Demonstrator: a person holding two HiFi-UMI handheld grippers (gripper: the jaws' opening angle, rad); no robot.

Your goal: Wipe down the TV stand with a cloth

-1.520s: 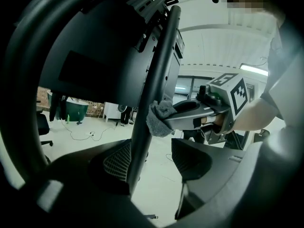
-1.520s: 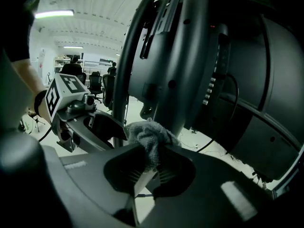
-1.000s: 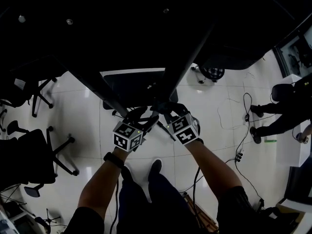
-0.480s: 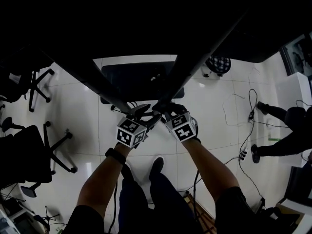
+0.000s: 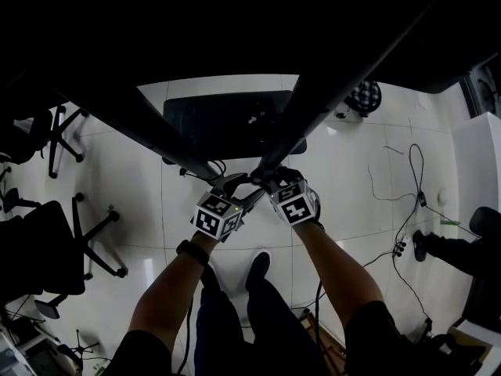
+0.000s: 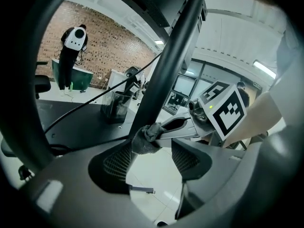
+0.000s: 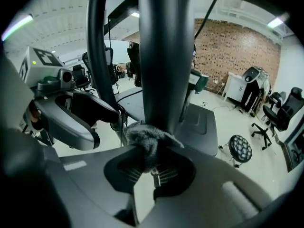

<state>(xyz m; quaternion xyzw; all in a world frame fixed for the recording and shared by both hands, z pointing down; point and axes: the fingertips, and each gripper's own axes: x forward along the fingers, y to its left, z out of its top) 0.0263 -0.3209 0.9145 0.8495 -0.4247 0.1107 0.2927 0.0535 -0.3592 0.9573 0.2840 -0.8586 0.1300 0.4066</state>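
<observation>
Right gripper view shows the right gripper clamped tight on a bunched grey cloth, with the wad pushed up against the dark slanted post of the TV stand. The contact is low on the post, toward its lower end and above the black base plate on the floor. The left gripper sits just beside it on the other side of the same post. Its jaws are spread wide, with only floor showing between them, so it has hold of nothing.

As I read it, the wipe along the post is under way, and most of the post above the cloth looks uncovered.

The main risk is the grip. Only a fold of cloth is caught at the jaw tips, while the bulk hangs free outside them. A hard drag along the post could pull the fold loose and drop the cloth to the floor. A thin cable runs close to the post, and a stroke that strays sideways could snag it. The two grippers are nearly touching, so a quick stroke may knock one against the other.
</observation>
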